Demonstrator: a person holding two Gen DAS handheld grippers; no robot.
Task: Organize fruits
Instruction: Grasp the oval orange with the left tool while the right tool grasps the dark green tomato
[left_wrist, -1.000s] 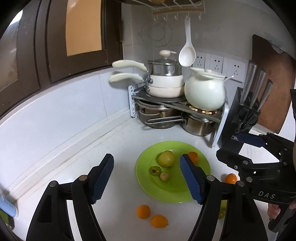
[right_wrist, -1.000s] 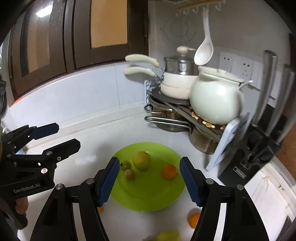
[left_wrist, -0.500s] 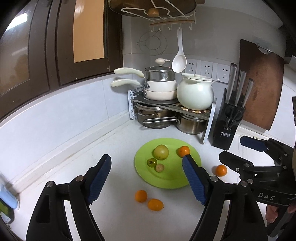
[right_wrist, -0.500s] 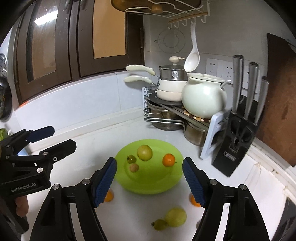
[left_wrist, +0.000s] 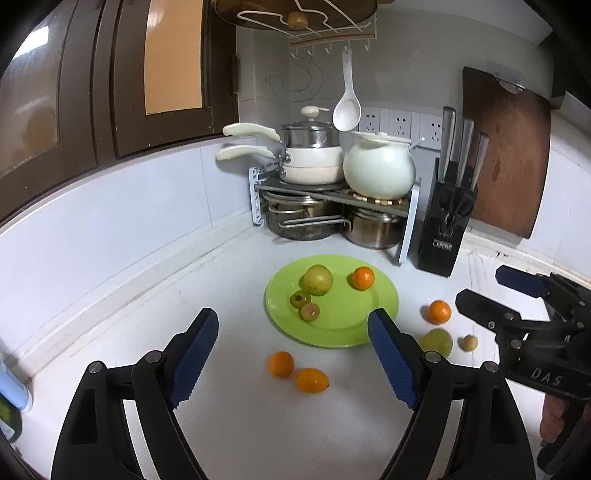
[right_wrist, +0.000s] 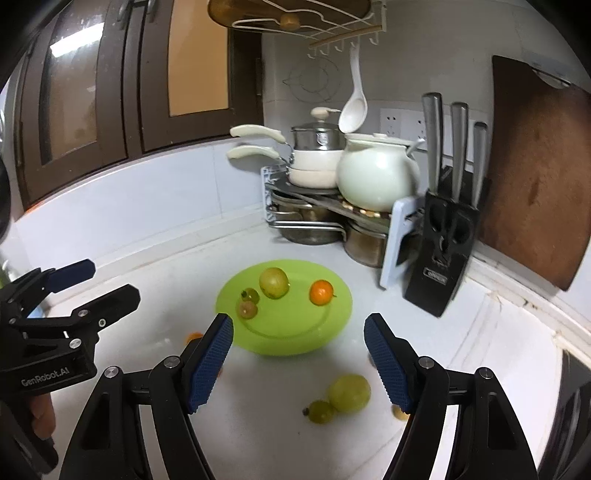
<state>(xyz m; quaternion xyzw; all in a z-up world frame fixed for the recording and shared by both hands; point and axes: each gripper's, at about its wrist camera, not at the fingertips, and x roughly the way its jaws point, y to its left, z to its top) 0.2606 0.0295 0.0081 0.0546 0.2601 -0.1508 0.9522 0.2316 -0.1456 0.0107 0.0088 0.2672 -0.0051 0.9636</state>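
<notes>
Judging by the plate (left_wrist: 384, 306), four fruits sit there; your left claw (left_wrist: 291, 354), opening, and right claw (right_wrist: 298, 360), released, hold nothing, loose fruits remaining lower frame.

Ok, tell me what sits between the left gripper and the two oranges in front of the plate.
Nothing visible does. The left gripper hangs with its jaws opening and empty, and the two oranges lie on bare counter just ahead of its fingers. The green plate sits beyond them, not in the path.
</notes>
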